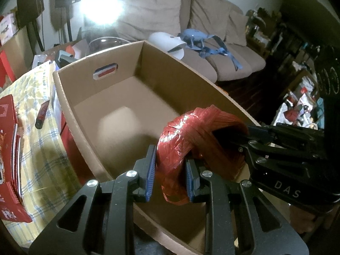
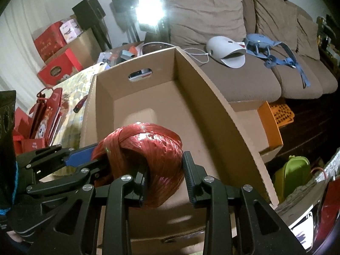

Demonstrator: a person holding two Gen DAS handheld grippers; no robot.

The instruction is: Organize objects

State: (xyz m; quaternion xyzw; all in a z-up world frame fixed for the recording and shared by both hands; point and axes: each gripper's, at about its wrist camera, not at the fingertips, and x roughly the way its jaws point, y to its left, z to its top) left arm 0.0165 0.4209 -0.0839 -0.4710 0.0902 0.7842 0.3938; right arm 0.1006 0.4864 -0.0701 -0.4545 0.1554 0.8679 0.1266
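I had my left claw [image 1: 170, 170] closed on one side of the red ball of string [image 1: 191, 140], its blue pads [image 1: 151, 170] pressing the wound coil from both sides. My right claw [image 2: 164, 176] reached in from the other side: its left finger was tucked against the ball and its right finger [image 2: 189, 170] sat just beside the ball's outer edge, but I could not tell whether that pad pressed on it, so I cannot say if that claw gripped or stood slightly open. The ball hung between my two claws, above the near end of the open cardboard box [image 1: 70, 97], whose bare floor lay ahead of and below both claws. To the left of my left claw, a checked cloth [image 1: 42, 148] carried red boxes [image 1: 8, 127]. Beyond the box, straight ahead, stood a tan sofa [image 1: 212, 10]
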